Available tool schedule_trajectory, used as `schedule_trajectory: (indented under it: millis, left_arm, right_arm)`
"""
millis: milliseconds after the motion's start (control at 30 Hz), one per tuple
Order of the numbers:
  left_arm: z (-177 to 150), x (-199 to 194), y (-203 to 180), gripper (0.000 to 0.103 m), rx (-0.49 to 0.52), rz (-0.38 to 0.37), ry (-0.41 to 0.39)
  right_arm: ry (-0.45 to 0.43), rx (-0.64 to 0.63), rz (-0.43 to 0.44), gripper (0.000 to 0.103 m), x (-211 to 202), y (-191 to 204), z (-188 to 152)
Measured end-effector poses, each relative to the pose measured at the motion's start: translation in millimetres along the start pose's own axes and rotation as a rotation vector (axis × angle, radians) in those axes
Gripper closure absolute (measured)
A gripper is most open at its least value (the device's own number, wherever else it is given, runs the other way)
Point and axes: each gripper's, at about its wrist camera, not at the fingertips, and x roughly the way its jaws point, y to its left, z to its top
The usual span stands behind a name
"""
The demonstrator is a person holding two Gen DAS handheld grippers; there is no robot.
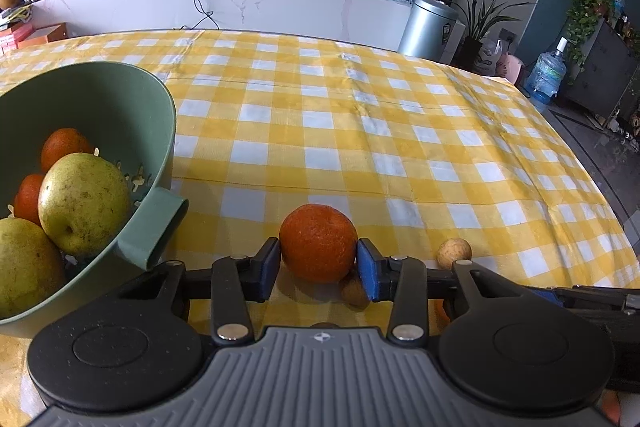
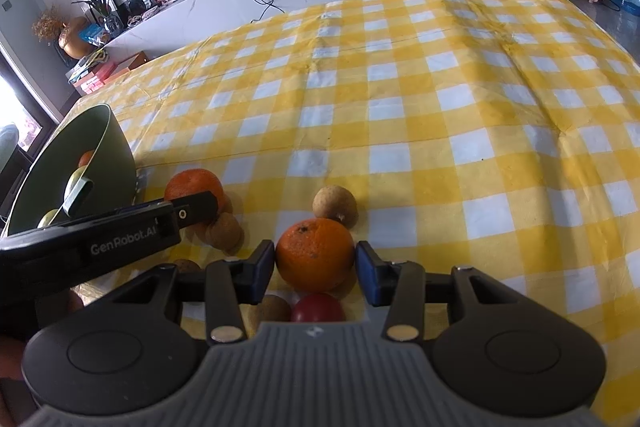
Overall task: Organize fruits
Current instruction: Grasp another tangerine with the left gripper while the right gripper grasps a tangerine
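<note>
Nearest the lens in each wrist view is a hand-held gripper body with its two blue pads forward. Left hand-held gripper [image 1: 318, 263]: pads bracket a tangerine [image 1: 318, 243] resting on the surface [image 1: 360, 131], appearing to touch both its flanks; judged grasping it. Right hand-held gripper [image 2: 315, 263]: pads sit against a second tangerine [image 2: 315, 254], likewise on the checked cloth; judged grasping it.

Procedure for the step in hand, as judged:
- Confirm firm pad contact on the widest part of each fruit before lifting; round skin can roll out of a shallow grip.
- Lift straight up to clear the small brown fruits lying close by, one [image 1: 354, 293] touching the left tangerine's base and another [image 2: 334, 206] just beyond the right tangerine.
- Move one hand at a time toward the bowl, since the two tools are near each other.

Container: a green bowl [image 1: 160, 115] with a side handle stands to the left of both tangerines. It holds two yellow-green pears [image 1: 84, 203] and at least two tangerines behind them. A red fruit [image 2: 318, 307] and further brown fruits remain on the surface near the right tool.
</note>
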Motion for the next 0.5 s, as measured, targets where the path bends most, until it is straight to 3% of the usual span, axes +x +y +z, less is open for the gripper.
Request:
schedule_trajectory:
  millis: [500]
  left_arm:
    - [-4.7, -45.4, -11.5, 0.058, 0.056, 0.004, -0.059]
  right_arm:
    - [-0.098, -0.059, 0.022, 0.062, -18.5, 7.2, -3.3]
